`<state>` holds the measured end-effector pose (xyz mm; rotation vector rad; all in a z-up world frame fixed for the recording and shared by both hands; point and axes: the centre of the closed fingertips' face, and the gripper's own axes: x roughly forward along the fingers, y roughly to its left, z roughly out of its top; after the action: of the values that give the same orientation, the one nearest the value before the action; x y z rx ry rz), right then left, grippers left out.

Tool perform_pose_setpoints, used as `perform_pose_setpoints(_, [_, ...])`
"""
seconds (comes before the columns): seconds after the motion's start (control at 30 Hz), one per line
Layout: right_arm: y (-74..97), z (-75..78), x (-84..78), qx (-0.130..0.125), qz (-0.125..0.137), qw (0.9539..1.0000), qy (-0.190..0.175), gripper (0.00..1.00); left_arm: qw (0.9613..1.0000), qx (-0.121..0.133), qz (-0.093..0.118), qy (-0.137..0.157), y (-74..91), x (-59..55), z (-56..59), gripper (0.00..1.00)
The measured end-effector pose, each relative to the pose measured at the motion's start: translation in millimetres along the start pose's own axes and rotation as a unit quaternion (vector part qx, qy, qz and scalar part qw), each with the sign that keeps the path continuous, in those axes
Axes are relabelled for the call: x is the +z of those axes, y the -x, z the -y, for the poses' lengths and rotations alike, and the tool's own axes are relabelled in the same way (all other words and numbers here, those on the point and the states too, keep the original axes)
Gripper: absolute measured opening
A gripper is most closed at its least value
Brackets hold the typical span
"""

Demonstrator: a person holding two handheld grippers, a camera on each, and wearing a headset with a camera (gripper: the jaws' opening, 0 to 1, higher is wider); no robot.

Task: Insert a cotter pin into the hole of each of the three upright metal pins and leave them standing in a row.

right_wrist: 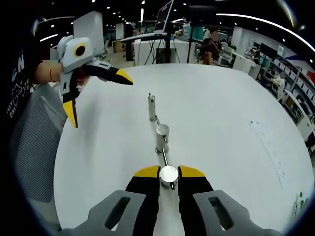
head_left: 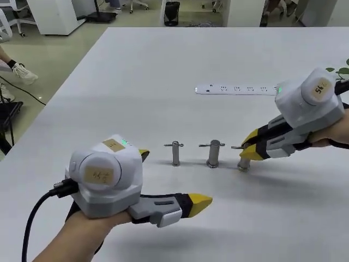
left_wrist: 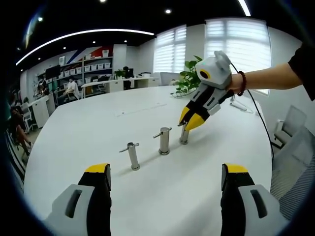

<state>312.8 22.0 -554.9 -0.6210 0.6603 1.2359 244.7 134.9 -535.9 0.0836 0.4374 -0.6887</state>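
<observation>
Head view: right claw (head_left: 248, 148) clenched on rightmost pin (head_left: 244, 164); left claw (head_left: 173, 178) spread wide, empty, over near counter (head_left: 163, 82).

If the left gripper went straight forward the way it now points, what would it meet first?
Most likely the middle metal pin, which stands almost straight ahead between the open jaws of the left gripper. The nearest pin stands slightly left of that line and may be passed, though depth is hard to judge.

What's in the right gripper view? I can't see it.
The right gripper's jaws clamp the top of the nearest pin on a white table. The middle pin and far pin stand in a row beyond, and the left gripper hangs open at upper left.
</observation>
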Motion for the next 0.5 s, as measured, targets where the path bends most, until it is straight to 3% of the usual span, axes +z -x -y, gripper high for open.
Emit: perform_pose_setpoints(0.5, [-3.1, 8.9, -8.0, 0.010, -0.020, 0.9997, 0.010, 0.08, 1.0000, 0.000, -0.005, 0.000, -1.0, -2.2, -2.6, 0.91])
